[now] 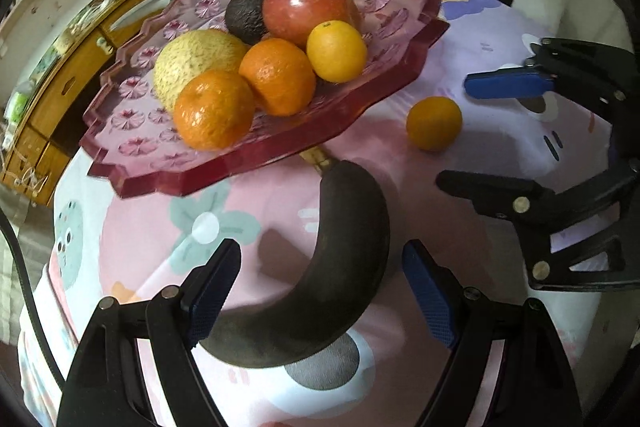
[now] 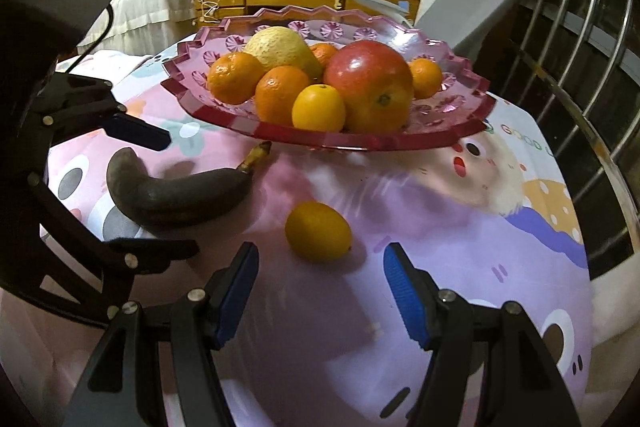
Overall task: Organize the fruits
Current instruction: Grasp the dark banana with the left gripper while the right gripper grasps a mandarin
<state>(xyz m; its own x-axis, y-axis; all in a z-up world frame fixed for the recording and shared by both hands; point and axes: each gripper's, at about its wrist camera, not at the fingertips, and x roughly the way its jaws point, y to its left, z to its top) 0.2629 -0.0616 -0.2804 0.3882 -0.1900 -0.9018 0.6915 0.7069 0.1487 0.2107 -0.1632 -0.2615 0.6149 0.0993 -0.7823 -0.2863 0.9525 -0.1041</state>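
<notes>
Fruit sits piled on the pink dish [image 1: 400, 39] ahead of both my tongs. Between the parted tips of my left tongs [image 1: 324, 291] lies the blackened banana [image 1: 340, 267], not gripped. Just ahead of my right tongs [image 2: 320, 291], which are half open and empty, rests a small orange [image 2: 318, 231].

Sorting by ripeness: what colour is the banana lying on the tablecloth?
The banana is dark brown, almost black; the left wrist view shows it best.

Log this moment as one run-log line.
left gripper: open over banana | right gripper: open near loose orange | dish: loaded
</notes>
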